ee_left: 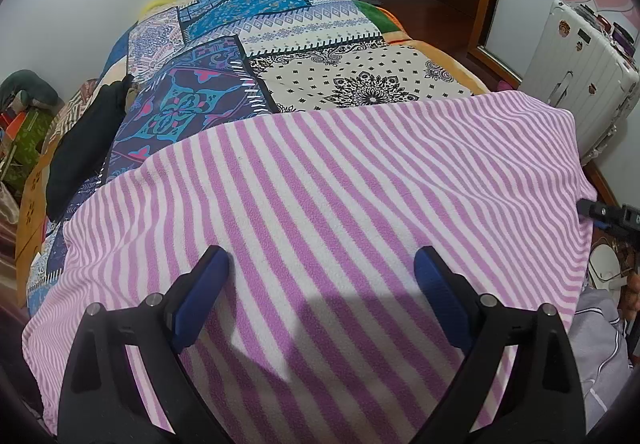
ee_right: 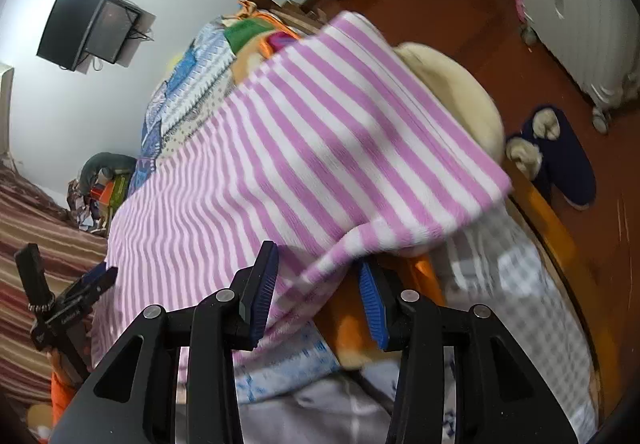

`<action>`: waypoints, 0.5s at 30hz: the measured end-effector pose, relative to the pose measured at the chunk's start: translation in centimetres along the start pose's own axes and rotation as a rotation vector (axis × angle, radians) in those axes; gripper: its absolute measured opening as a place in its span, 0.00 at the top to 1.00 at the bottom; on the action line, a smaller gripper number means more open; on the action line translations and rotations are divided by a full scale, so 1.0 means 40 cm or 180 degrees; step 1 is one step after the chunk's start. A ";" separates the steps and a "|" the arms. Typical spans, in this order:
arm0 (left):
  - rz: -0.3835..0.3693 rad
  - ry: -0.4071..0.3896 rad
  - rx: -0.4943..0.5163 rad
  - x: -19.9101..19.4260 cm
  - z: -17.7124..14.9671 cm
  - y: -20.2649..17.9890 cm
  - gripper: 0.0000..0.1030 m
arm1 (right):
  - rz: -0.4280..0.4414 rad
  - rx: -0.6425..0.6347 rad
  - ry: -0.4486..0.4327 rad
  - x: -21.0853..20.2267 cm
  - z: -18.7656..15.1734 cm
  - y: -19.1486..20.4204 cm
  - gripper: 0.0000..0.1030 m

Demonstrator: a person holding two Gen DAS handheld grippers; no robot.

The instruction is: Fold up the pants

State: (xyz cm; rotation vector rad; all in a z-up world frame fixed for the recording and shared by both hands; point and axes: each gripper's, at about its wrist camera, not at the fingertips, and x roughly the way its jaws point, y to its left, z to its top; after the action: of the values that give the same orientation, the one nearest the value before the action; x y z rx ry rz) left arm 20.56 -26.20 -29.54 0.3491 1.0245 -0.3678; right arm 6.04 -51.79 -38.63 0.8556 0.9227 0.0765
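Currently the striped pants (ee_left: 320, 184) lie spread flat; left gripper (ee_left: 322, 284) hovers open, right gripper (ee_right: 318, 292) open astride the hem. Next: pinch the hem and fold it across.

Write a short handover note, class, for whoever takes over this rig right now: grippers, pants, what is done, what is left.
Left gripper: open, empty, above the striped pants.
Right gripper: open, a corner of the pants loose between its jaws.
Pants: spread flat on the patterned quilt, one end at the bed's edge.
Done: laid out; whether any fold is made is unclear.
Left: probably grip an edge, fold over, smooth.
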 end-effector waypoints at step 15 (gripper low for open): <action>0.0022 -0.0022 -0.0002 0.006 0.004 -0.003 0.07 | -0.0063 0.0061 0.0196 0.016 -0.036 -0.017 0.54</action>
State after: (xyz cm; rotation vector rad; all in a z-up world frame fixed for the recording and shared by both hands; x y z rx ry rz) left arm 20.75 -26.41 -29.67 0.3505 1.0165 -0.3621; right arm 5.20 -51.11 -39.94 0.8656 0.9907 0.0772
